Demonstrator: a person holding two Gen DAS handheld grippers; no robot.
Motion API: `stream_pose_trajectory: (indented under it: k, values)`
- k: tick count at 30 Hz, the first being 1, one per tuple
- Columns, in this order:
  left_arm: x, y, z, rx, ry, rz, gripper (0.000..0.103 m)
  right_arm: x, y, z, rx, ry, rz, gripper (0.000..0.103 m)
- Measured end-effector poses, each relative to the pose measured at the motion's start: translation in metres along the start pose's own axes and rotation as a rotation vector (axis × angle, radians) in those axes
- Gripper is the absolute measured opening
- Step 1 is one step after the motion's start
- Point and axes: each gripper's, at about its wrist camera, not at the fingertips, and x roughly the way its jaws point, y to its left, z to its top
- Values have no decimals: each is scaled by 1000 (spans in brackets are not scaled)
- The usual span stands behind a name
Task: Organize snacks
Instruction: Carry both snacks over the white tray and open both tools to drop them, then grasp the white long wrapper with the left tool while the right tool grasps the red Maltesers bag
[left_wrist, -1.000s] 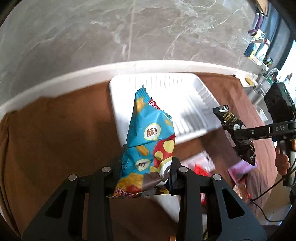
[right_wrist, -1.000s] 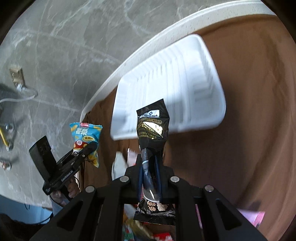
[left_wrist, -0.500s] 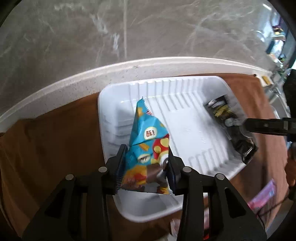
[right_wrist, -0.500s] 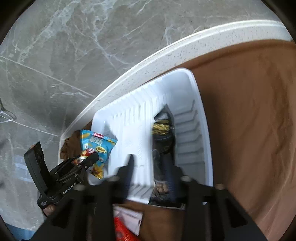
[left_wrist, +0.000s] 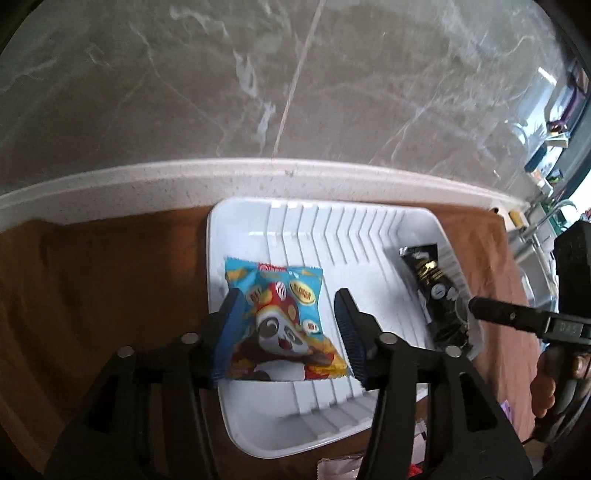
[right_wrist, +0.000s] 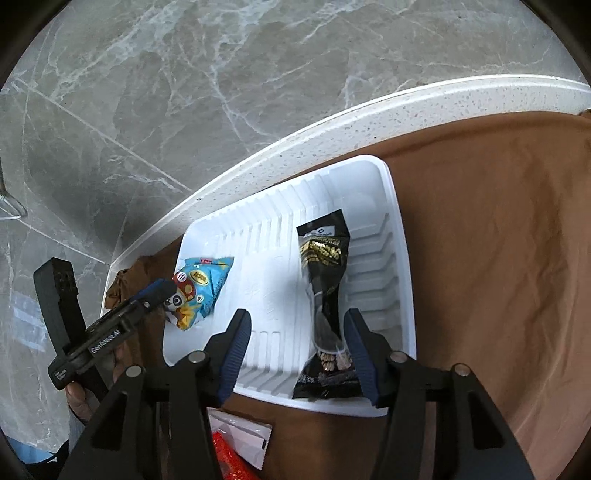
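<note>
Two snack packets inside a white ribbed tray (left_wrist: 369, 236) on a brown cloth (right_wrist: 498, 240), by a speckled white counter edge (left_wrist: 258, 177) and grey marble wall (left_wrist: 295, 74). Blue packet (left_wrist: 284, 325) lying flat at the tray's left side — cartoon face and yellow ovals printed on it, writing too small to read. Black packet (right_wrist: 325, 295) with gold lettering, illegible, along the tray's right side, its near end over the rim. Left gripper (left_wrist: 288, 328) straddling the blue packet, jaws opening, right pad clear of it. Right gripper (right_wrist: 295, 339) straddling the black packet, jaws opening — gap on the left. "GenRobot.AI" legible on the left gripper's side.
</note>
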Motion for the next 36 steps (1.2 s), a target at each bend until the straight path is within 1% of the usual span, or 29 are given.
stream_pose_trajectory:
  k: [5,8,13,16,21,25,28,30,32,34,36]
  values:
    - [-10,-5,1,20,-33,0,49,-8,10,-4,-18,-12,8,56]
    - [-23,-2,-4,22,-16,-22,49,-15,17,-7,-35,-21,8,57]
    - [-39,-13,-26,82,2,-16,50,-35,30,-21,-82,-31,9,59]
    - [-50,-14,-44,100,19,-12,49,-47,42,-35,-145,-24,-11,60]
    - [-69,-9,-84,71,88,-28,49,-49,70,-79,-317,39,-69,62]
    - [-80,-4,-124,31,158,-47,50,-33,88,-123,-440,129,-92,62]
    - [-81,-1,-149,-2,209,-47,50,-19,98,-151,-524,177,-123,62]
    - [-81,-1,-165,-26,240,-62,50,-9,102,-165,-563,198,-139,62]
    - [-81,-2,-173,-37,254,-64,50,-3,104,-172,-581,207,-151,62]
    - [-81,-6,-180,-40,263,-64,50,3,104,-178,-590,217,-158,62]
    - [-77,-8,-178,-50,270,-69,50,8,105,-180,-594,225,-165,62]
